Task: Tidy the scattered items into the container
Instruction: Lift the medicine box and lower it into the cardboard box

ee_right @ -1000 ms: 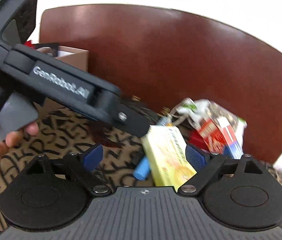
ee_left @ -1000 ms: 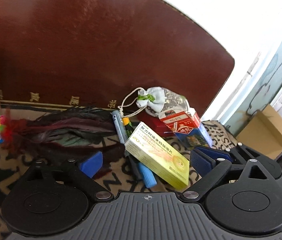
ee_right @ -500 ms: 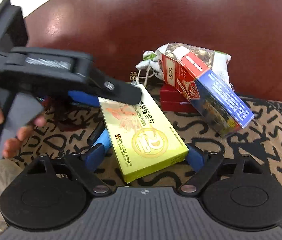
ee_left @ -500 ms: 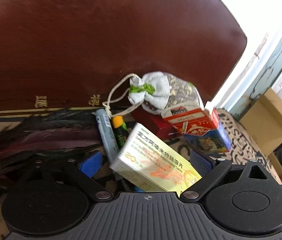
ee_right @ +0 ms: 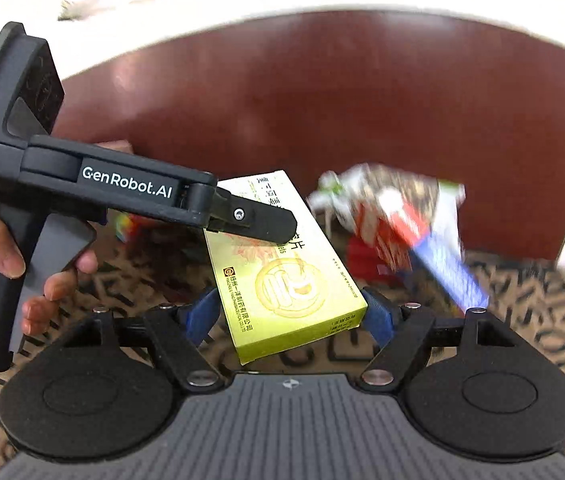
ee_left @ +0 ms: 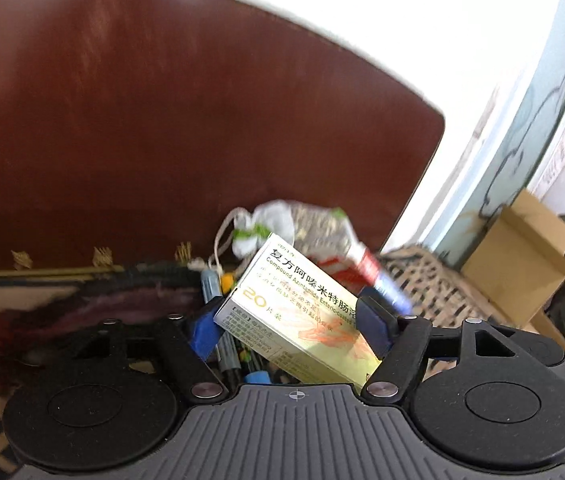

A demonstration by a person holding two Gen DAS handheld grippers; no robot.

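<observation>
Both claws clamped on the yellow medicine box [ee_left: 302, 320], jaws just closed.
Sachet [ee_left: 278, 226], pens [ee_left: 212, 286] ahead still loose; container unseen.

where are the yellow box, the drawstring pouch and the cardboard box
yellow box [ee_right: 282, 280], right wrist view, on its printed top face
drawstring pouch [ee_left: 270, 222], left wrist view, on its white cloth
cardboard box [ee_left: 522, 256], left wrist view, on its open flap

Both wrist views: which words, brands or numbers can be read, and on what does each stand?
"GenRobot.AI": on the left gripper.
"AS", cut off at the frame edge: on that gripper's body.
"Compound Azintamide Enteric-coated": on the yellow box.
"20": on the yellow box.
Chinese lines on the yellow box: too small to quote safely.
Red and blue carton: blurred.
</observation>
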